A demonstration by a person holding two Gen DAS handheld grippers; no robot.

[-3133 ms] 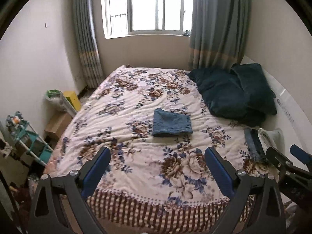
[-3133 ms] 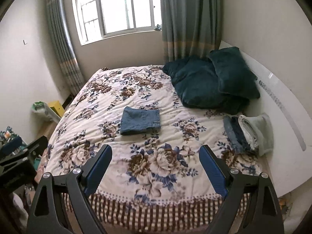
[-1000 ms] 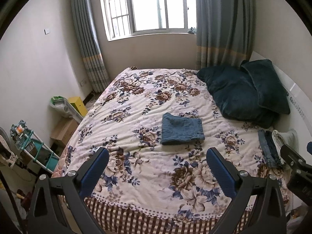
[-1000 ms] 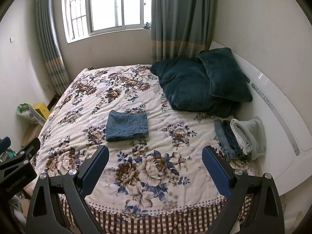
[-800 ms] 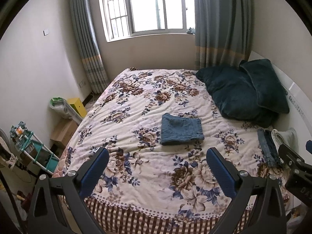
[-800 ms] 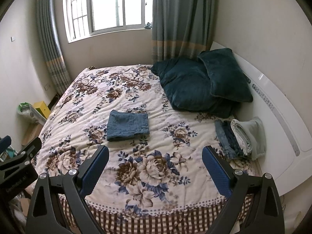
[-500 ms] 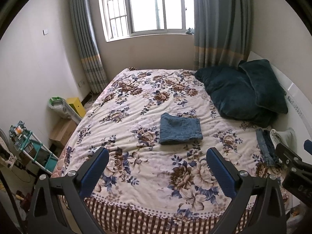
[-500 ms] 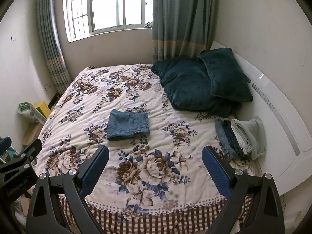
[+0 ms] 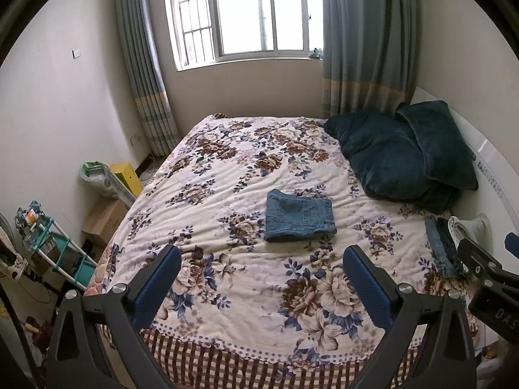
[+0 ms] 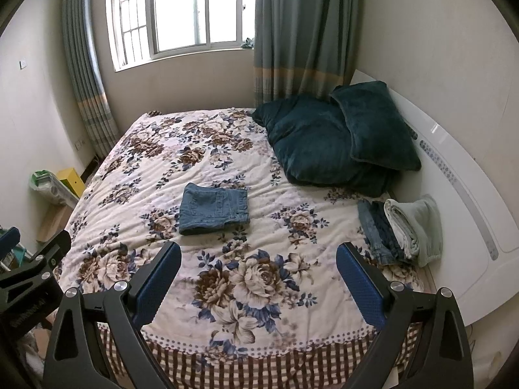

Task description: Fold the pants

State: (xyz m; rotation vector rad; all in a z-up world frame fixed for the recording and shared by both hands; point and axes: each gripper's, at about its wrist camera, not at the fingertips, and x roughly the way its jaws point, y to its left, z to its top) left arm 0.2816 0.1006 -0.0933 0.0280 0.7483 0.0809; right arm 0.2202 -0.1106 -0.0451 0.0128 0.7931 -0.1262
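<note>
Folded jeans rest mid-bed, both grippers backed off

The left gripper (image 9: 262,274) and right gripper (image 10: 256,270) hang over the foot of the floral bedspread (image 10: 227,168), jaws spread wide, empty. The folded denim pants (image 10: 214,209) lie square at centre; the fold looks finished. Right, a stack of folded clothes (image 10: 402,230) sits by the headboard, likely sorted aside.
</note>
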